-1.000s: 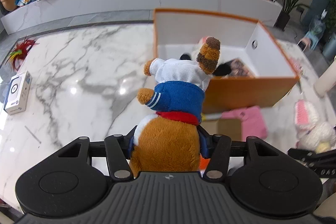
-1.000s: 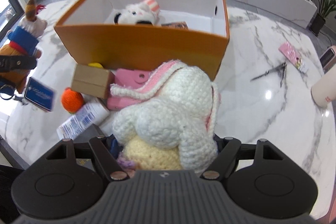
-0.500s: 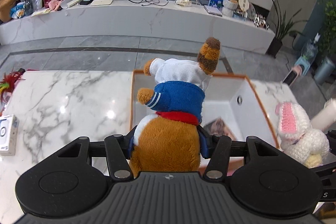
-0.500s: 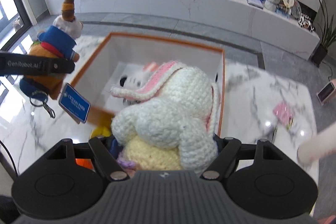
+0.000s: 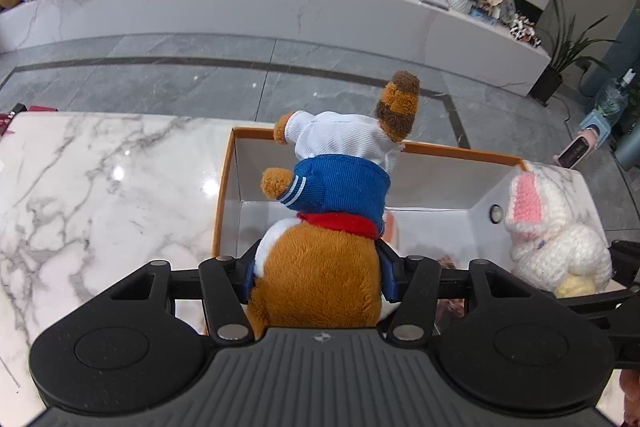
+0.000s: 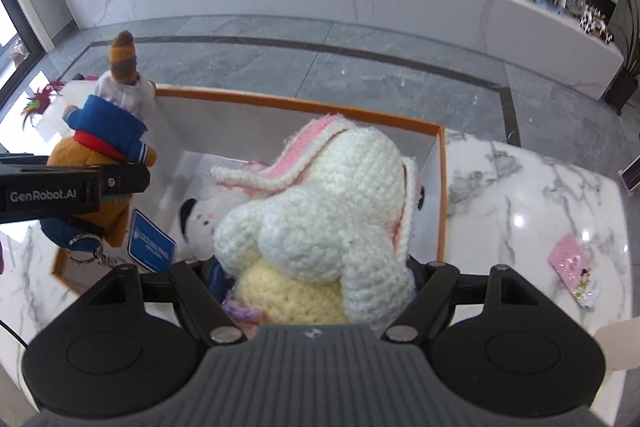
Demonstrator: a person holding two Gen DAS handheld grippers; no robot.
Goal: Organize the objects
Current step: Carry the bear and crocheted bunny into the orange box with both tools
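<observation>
While both toys hang over the open box, these are the things my next move turns on.

Left tongs: my left tongs (image 5: 320,279) pinch the plush dog (image 5: 324,247) around its brown lower body, pads pressed into the fur on both sides.
Right tongs: my right tongs (image 6: 316,291) pinch the crocheted rabbit (image 6: 320,203) low down, around its pale yellow base.
Box: the orange box (image 6: 441,195) lies directly below and ahead of both tongs, open side up, white inside, on the marble tabletop (image 5: 100,187).
Key relation: the dog hangs over the box's left end, the rabbit over its middle to right end; each toy is held clear above the rim, not yet touching the box.
Long axis: the dog stretches away from my tongs, head (image 5: 398,103) farthest out over the far wall; the rabbit bulges forward, with its pink-lined ear (image 6: 316,147) leading.
Nearer hand: judging by both views, neither is clearly nearer; the two are side by side.
Already inside: a white soft toy (image 6: 204,219) lies on the box floor under the rabbit.
Materials: short dense fur and ribbed cloth on the dog, chunky yarn on the rabbit; both soft and squashy, so I expect them to drop without bouncing.
Hanging bits: a blue tag (image 6: 152,247) and a key ring (image 6: 86,251) dangle below the dog and could catch on the near wall.
</observation>
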